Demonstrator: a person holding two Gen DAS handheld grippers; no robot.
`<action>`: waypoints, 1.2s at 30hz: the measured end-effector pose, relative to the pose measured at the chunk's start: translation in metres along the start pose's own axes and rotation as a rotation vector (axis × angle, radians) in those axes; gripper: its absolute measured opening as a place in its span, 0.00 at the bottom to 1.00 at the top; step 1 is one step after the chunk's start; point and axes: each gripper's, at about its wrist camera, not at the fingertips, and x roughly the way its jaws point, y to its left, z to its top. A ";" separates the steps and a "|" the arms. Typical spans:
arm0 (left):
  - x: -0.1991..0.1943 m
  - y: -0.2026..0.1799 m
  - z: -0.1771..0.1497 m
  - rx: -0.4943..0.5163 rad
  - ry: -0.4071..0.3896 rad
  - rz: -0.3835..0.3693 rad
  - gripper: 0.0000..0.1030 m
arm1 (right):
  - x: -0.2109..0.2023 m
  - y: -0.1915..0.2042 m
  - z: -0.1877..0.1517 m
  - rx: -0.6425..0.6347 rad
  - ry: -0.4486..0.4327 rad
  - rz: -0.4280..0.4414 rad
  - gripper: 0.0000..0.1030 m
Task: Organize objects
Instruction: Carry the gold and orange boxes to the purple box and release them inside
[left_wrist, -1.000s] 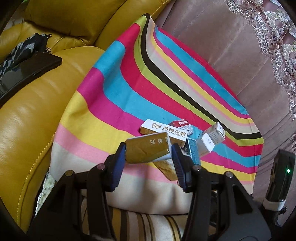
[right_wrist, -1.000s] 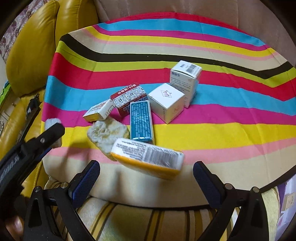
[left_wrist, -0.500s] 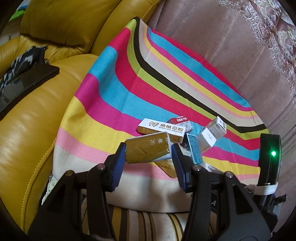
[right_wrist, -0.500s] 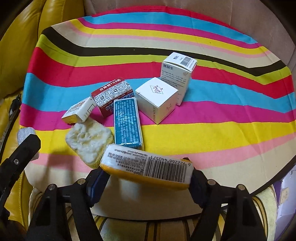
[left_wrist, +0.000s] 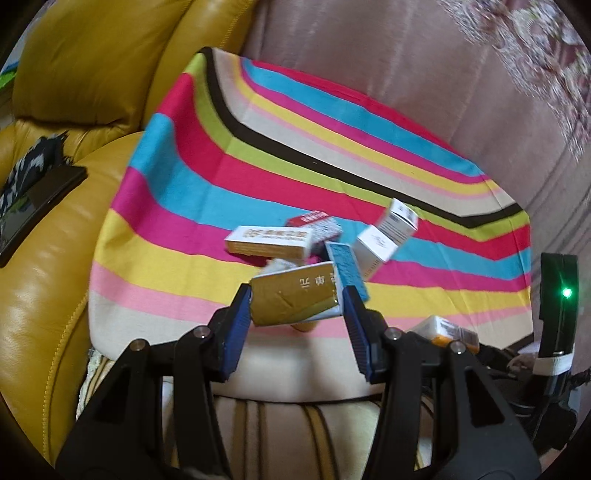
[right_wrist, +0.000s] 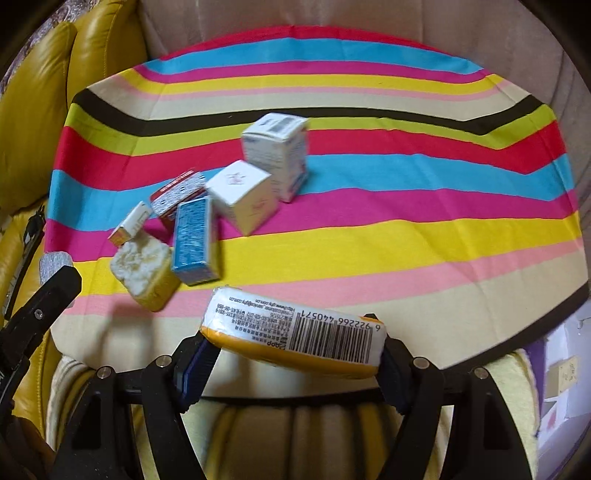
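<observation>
My left gripper (left_wrist: 297, 306) is shut on a gold box (left_wrist: 293, 297) and holds it above the near edge of the striped cloth (left_wrist: 229, 177). My right gripper (right_wrist: 295, 350) is shut on a white and orange packet with a barcode (right_wrist: 295, 330), held above the near edge of the striped cloth (right_wrist: 406, 236). On the cloth lie a blue box (right_wrist: 194, 240), a yellow sponge (right_wrist: 144, 267), a red and white box (right_wrist: 177, 192), a small white and gold box (right_wrist: 129, 225), a white cube box (right_wrist: 243, 195) and a taller white box (right_wrist: 277, 151).
A yellow leather sofa (left_wrist: 44, 280) is on the left, with a dark tablet (left_wrist: 37, 199) on it. Pink fabric (left_wrist: 406, 74) rises behind the cloth. The left gripper's arm (right_wrist: 33, 317) shows at the left of the right wrist view.
My right gripper has closed on the barcode packet and lifted it off the cloth. My left gripper still holds the gold box and has drifted towards the pile of boxes.
</observation>
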 end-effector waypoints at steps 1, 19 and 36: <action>0.000 -0.004 -0.001 0.008 0.004 -0.004 0.52 | -0.002 -0.003 -0.001 0.005 -0.004 -0.003 0.73; 0.008 -0.082 -0.019 0.155 0.080 -0.086 0.52 | -0.032 -0.074 -0.020 0.098 -0.054 -0.014 0.73; 0.021 -0.186 -0.050 0.360 0.173 -0.226 0.52 | -0.064 -0.183 -0.055 0.277 -0.068 -0.066 0.73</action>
